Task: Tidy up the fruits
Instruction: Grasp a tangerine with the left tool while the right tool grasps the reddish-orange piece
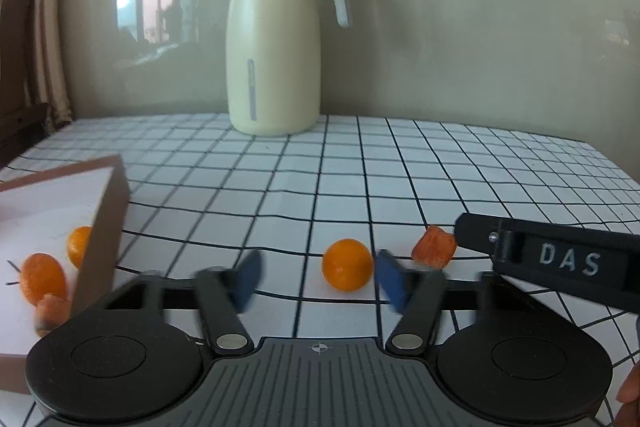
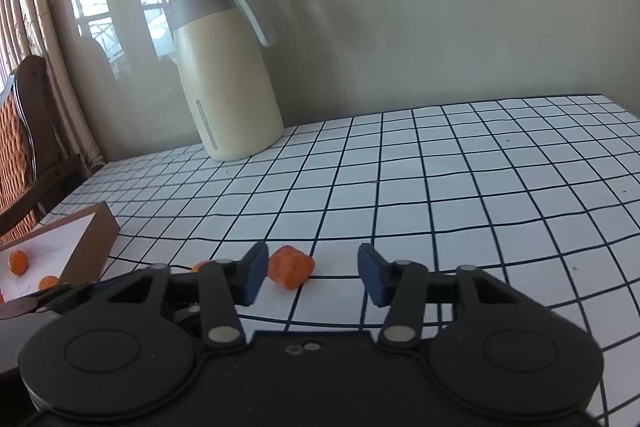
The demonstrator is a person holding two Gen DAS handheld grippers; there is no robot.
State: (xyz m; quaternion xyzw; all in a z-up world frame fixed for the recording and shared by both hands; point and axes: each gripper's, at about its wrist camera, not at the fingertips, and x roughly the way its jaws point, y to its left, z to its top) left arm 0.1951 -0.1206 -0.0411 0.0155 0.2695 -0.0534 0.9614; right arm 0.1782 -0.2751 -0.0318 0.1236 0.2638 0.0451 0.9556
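On the table (image 1: pixel 440 163), the box (image 1: pixel 104 227) lies left, the jug (image 1: pixel 272 67) behind, fruit (image 1: pixel 347 264) between.

Both grippers are matte black with blue pads (image 1: pixel 248 279), silver pivot screws (image 1: pixel 231 341) and white "DAS" lettering (image 1: pixel 569 259)

The left gripper (image 1: pixel 318 277) hangs low over the checked tablecloth (image 1: pixel 400 167) with its blue pads (image 1: pixel 390 281) spread wide. A round orange fruit (image 1: pixel 347 264) lies on the cloth between them, nearer the right pad. Right of that fruit lies a reddish-orange chunk (image 1: pixel 435 246), with the right gripper (image 1: pixel 560 259) just beside it. Left of the fruit stands a brown box (image 1: pixel 106 227) holding more orange pieces (image 1: pixel 42 277). Behind the fruit, against the wall, stands a cream jug (image 1: pixel 274 39).
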